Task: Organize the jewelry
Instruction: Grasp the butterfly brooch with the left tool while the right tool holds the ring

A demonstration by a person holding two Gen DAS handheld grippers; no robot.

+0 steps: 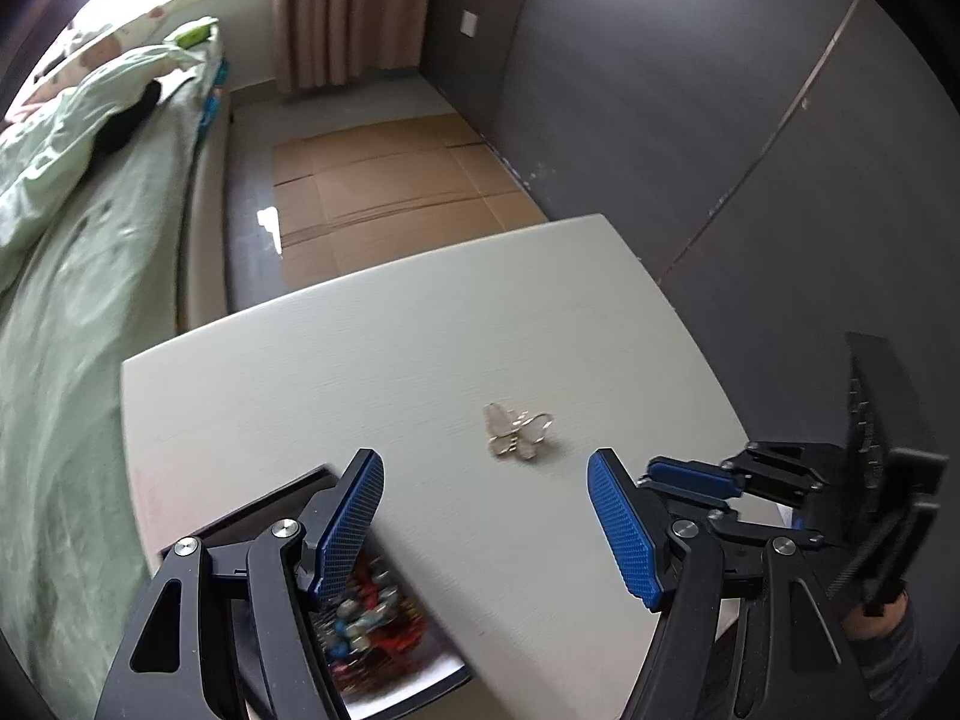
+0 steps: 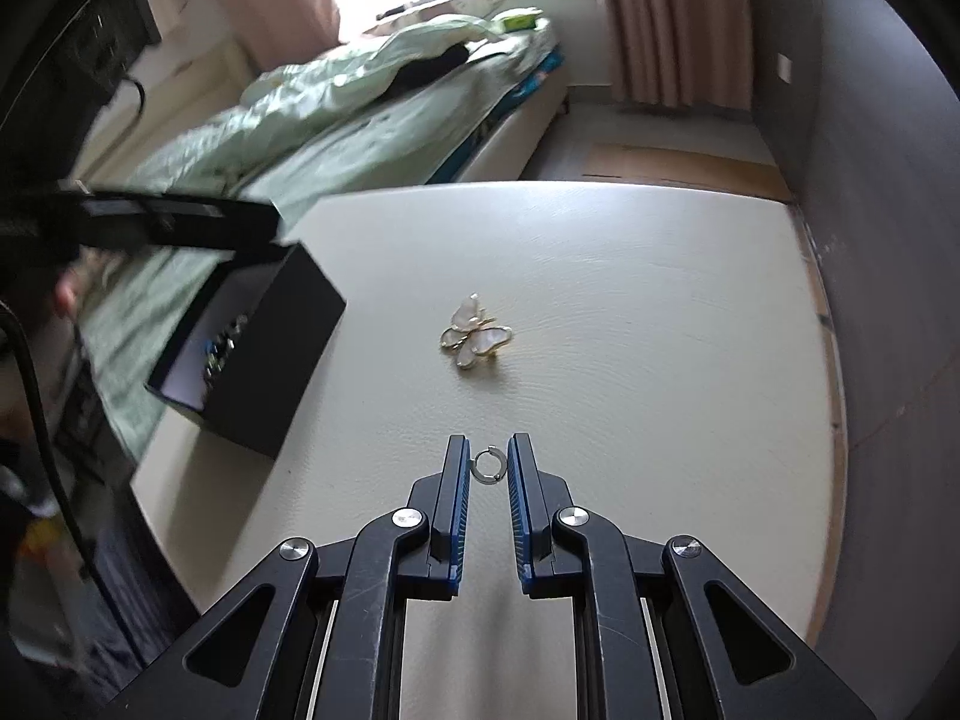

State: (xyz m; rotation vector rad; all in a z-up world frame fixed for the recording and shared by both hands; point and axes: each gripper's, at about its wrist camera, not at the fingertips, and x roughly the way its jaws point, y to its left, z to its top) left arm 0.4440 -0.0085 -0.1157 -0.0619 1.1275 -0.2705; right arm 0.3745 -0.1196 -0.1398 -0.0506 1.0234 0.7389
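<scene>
Ring [image 2: 490, 464]: small, silver, sits between my right gripper [image 2: 487, 463] pads, near edge of table [image 2: 660, 300]. Jaws narrowed around it; whether pads touch it, cannot tell. Butterfly brooch [image 2: 475, 333] lies mid-table, farther out, untouched. My left gripper [image 1: 486, 516] spread wide, empty, hovers above black box [image 2: 252, 348] at left, likely steadying spot for drop. Box already holds colourful beads [image 1: 366, 612].

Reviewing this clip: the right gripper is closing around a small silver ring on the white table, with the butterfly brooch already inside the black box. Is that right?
Not quite. The butterfly brooch is not in the black box; it lies on the white table, as the right wrist view shows. The rest holds: the right gripper has its fingers either side of the small silver ring, not yet pinching it.
</scene>
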